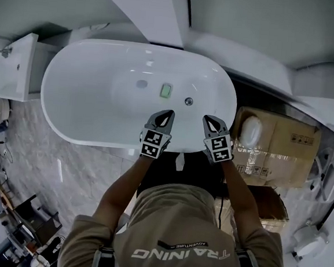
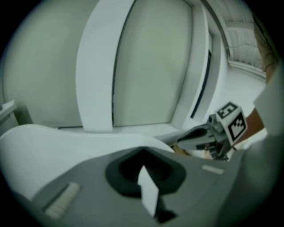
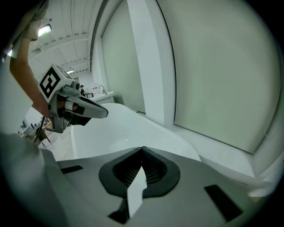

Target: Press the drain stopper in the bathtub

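Note:
A white oval bathtub point(image 1: 77, 93) lies below me in the head view. Its round metal drain stopper point(image 1: 188, 101) sits on the tub floor, right of a small green object point(image 1: 166, 90). Both grippers hover over the near rim, apart from the stopper. My left gripper point(image 1: 169, 112) is shut and empty, and its jaws meet at a point point(image 2: 143, 150). My right gripper point(image 1: 206, 118) is shut too, empty, with its tip point(image 3: 142, 148) over the tub's rim point(image 3: 133, 133). Each gripper view shows the other gripper: the right gripper point(image 2: 182, 138) and the left gripper point(image 3: 104, 113). The stopper is hidden in both gripper views.
A cardboard box point(image 1: 282, 149) with a white round item on it stands right of the tub. A white cabinet point(image 1: 16, 67) stands at the left. White wall panels point(image 1: 143, 11) rise behind the tub. Marble floor point(image 1: 65, 167) and clutter lie at the lower left.

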Available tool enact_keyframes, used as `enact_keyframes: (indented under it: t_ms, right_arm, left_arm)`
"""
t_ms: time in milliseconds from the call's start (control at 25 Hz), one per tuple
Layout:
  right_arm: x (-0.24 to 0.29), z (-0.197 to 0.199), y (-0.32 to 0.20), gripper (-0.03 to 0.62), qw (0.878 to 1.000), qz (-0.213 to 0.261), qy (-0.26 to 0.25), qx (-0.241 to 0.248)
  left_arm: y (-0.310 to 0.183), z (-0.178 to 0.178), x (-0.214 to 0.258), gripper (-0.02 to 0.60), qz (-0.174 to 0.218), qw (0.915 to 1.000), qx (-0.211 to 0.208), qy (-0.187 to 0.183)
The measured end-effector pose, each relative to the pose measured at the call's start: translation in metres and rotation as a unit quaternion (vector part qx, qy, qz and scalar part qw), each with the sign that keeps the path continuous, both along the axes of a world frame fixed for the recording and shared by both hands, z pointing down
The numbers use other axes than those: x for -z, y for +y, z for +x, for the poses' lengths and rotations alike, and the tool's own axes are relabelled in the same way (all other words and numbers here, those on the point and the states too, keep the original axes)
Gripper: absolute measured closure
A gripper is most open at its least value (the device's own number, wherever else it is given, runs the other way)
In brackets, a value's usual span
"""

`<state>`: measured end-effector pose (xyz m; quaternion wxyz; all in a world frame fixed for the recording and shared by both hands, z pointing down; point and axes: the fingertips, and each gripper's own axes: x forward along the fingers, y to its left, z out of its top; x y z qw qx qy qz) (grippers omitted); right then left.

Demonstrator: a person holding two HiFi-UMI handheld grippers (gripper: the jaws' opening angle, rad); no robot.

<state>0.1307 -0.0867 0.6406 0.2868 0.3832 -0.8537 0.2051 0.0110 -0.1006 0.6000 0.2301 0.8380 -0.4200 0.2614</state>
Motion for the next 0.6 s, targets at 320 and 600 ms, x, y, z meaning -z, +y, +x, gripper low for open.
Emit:
enact_keyframes:
  t_ms: [320,600]
  right_arm:
    - [-0.120,-0.008,-0.016,0.585,0.996,-0.069,0.046,-0.033]
    - [-0.224,-0.028,-0.024,0.586,0.989,-0.113,0.090,0.015]
  left_arm:
    - [-0.029,-0.029,-0.094,0.578,-0.004,0.9999,0.009,0.006]
    - [-0.034,-0.044,-0.218,0.580,-0.065,0.9975,0.029,0.000]
